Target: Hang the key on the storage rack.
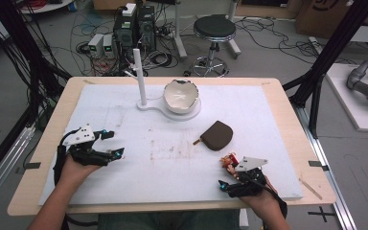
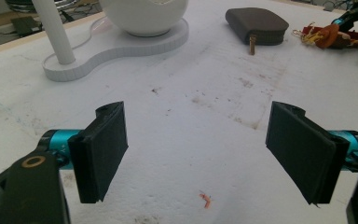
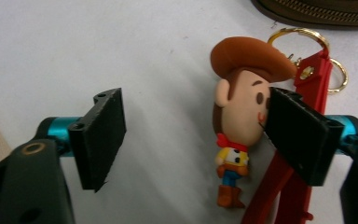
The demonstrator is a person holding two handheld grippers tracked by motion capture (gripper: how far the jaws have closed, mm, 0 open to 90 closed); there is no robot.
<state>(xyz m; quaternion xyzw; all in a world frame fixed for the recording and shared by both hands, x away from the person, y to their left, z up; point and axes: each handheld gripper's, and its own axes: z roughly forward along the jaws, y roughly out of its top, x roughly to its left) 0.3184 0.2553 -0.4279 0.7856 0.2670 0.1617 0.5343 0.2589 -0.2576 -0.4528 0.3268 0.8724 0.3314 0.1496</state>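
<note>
step: cowboy keychain (image 3: 235, 135) is straddled by the released right gripper (image 3: 193, 140), not clamped | place: on table (image 1: 172, 163), near brown pouch (image 1: 218, 135) | advice: figure should be centred before closing | left gripper (image 2: 196, 149) released, idle

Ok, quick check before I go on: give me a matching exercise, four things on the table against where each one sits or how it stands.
Things:
1. cowboy keychain
2. brown pouch
3. white bowl
4. left hand-held gripper

Places or states:
A. on the white stand beside the upright post
B. jaws open over bare white board, nothing between them
C. lying flat between the right hand-held gripper's open jaws
D. mid-table, between the stand and the keychain

Pairs: 1-C, 2-D, 3-A, 4-B
</note>
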